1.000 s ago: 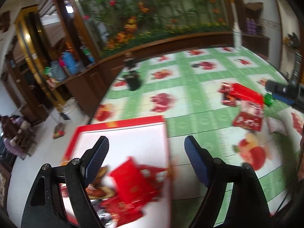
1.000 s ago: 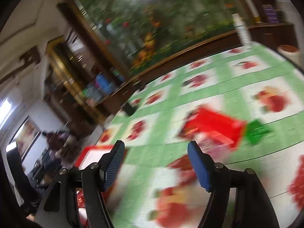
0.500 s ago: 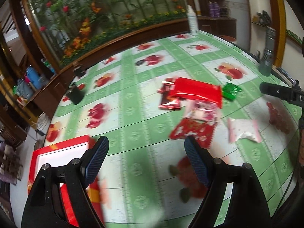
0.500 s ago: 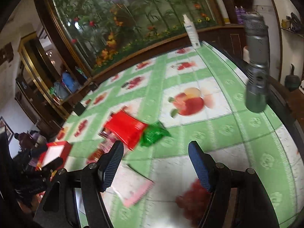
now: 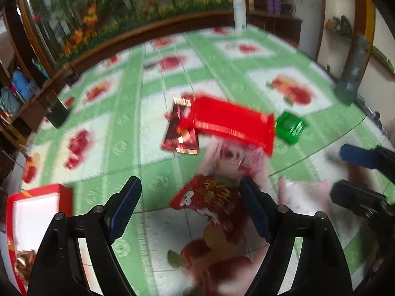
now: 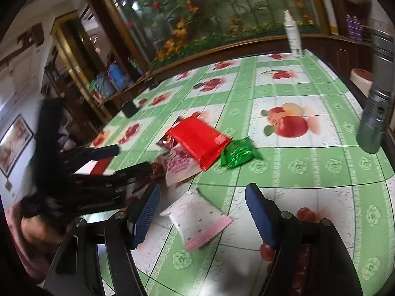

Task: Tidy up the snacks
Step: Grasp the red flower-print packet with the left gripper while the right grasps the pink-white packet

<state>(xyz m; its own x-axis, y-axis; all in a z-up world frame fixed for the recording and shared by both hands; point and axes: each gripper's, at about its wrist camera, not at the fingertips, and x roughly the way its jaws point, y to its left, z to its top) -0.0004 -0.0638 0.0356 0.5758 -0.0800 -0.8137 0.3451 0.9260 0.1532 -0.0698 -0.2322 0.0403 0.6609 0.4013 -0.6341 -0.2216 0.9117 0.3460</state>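
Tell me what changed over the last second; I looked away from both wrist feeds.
The left gripper swung away from the red tray toward the snack pile, now open over the red packet. The right gripper turned to frame the white and pink packet, open too. Nothing was taken or released; the packets and green packet lie where they were.

A round table covered in a green-and-white checked plastic cloth printed with red apples [image 6: 291,123] filled both views. At its twelve o'clock edge stood a tall white spray bottle [image 6: 292,35]. A grey metal flask [image 6: 377,98] stood upright at three o'clock, near the rim. A small black box [image 6: 129,108] sat at ten o'clock. Behind the table a large mural of bamboo and orange flowers [image 6: 209,12] hung in a dark wooden frame. Two purple bottles [image 6: 353,28] stood on a shelf at one o'clock.
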